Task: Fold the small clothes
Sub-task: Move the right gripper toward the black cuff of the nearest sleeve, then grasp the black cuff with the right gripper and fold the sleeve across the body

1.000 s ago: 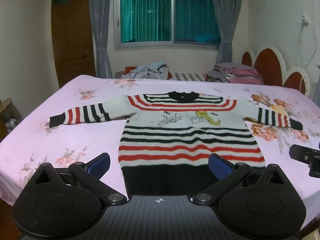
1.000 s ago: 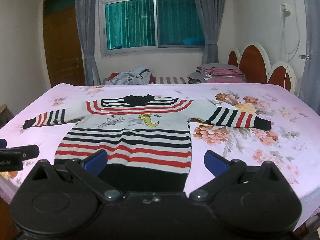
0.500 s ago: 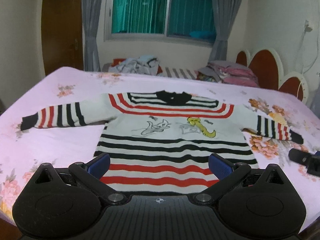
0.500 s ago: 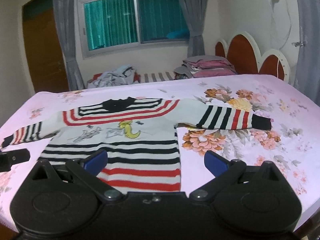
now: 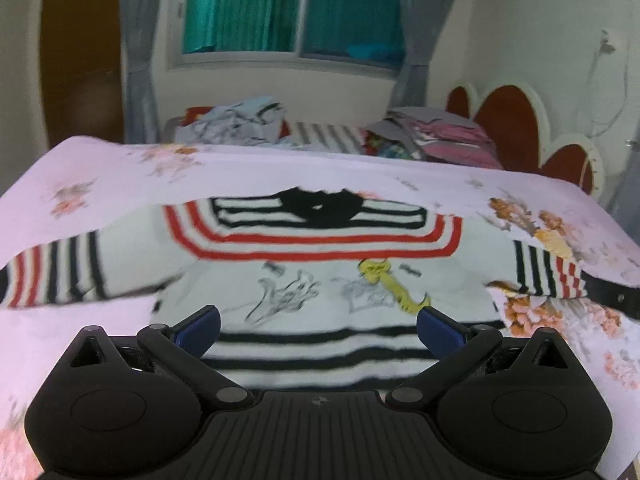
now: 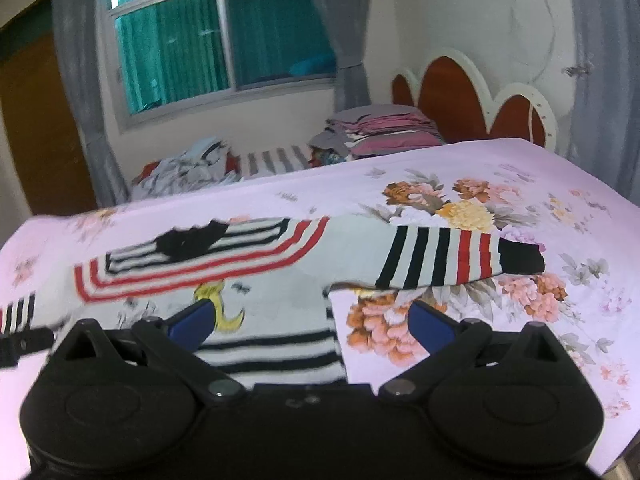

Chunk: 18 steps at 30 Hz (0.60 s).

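The left claw [image 5: 318,330] is hovering with its blue pads spread wide and gripping nothing, above the lower chest of the sweater [image 5: 320,280]; the right claw [image 6: 310,326] is likewise standing spread and empty, straddling the sweater's right side seam, one pad over the knit and the other over the bedspread [image 6: 560,208].

One sweater is lying flat and face up on the bed, body running from the near edge toward the middle, both sleeves stretched out sideways, black collar [image 5: 318,206] pointing at the far edge; the right sleeve [image 6: 452,258] is reaching toward the right edge, ending in a black cuff.

It is looking like a light, soft, thick knit; I am judging that it will be drooping and stretching when lifted, not slipping, and not breaking; a cuff or a shoulder seam is seeming the best place to pinch, with the pads closing on a full fold of fabric.

Beyond the far edge, one loose heap of clothes [image 5: 236,120] is sitting toward the left; one folded stack [image 6: 380,130] is resting by the headboard [image 6: 472,96]; one window [image 6: 224,36] is showing behind.
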Each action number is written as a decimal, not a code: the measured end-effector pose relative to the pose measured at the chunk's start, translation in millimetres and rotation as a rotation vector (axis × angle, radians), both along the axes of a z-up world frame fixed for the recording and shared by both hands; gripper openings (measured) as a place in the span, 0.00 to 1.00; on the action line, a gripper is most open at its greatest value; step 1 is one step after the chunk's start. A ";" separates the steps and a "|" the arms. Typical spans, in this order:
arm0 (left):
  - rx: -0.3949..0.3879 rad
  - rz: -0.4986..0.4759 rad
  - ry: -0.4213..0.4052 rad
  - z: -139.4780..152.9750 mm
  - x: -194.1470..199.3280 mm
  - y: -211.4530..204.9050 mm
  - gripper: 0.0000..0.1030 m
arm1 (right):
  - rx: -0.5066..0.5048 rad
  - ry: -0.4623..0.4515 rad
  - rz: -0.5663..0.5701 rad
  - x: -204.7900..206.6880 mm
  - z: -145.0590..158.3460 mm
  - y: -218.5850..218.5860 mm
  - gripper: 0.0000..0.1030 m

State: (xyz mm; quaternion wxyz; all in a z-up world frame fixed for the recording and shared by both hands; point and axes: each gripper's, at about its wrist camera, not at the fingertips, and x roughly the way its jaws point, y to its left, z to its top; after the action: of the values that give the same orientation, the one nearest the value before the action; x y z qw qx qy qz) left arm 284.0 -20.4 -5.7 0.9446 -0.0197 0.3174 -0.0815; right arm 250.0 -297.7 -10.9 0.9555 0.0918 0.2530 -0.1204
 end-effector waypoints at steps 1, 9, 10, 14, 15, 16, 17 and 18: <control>0.001 -0.007 0.005 -0.4 6.3 -2.8 1.00 | 0.004 -0.005 -0.019 3.1 0.8 -4.7 0.88; -0.025 -0.051 0.050 -11.2 51.4 -34.6 1.00 | 0.003 -0.028 -0.176 6.4 3.5 -61.0 0.74; -0.030 -0.053 0.052 -12.1 54.9 -38.2 1.00 | 0.015 -0.028 -0.189 7.6 1.7 -71.3 0.72; -0.009 -0.050 0.063 -14.9 69.2 -59.6 1.00 | 0.081 -0.016 -0.235 20.8 -13.2 -118.5 0.62; 0.002 -0.039 0.066 -15.9 72.7 -64.1 1.00 | 0.102 -0.014 -0.241 24.9 -18.5 -131.1 0.56; 0.014 -0.024 0.072 -17.2 76.4 -68.0 1.00 | 0.131 -0.011 -0.251 30.6 -24.9 -146.6 0.49; 0.025 -0.005 0.085 -18.3 81.0 -73.0 1.00 | 0.156 -0.006 -0.257 35.3 -30.6 -159.8 0.47; 0.030 0.009 0.096 -19.8 85.2 -77.2 1.00 | 0.189 0.003 -0.267 41.6 -37.2 -175.7 0.43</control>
State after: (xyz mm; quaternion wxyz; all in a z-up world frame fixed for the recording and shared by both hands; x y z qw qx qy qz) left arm 369.2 -97.6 -25.4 0.9288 -0.0107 0.3634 -0.0714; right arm 291.6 -473.4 -48.1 0.9178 0.2137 0.2501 -0.2222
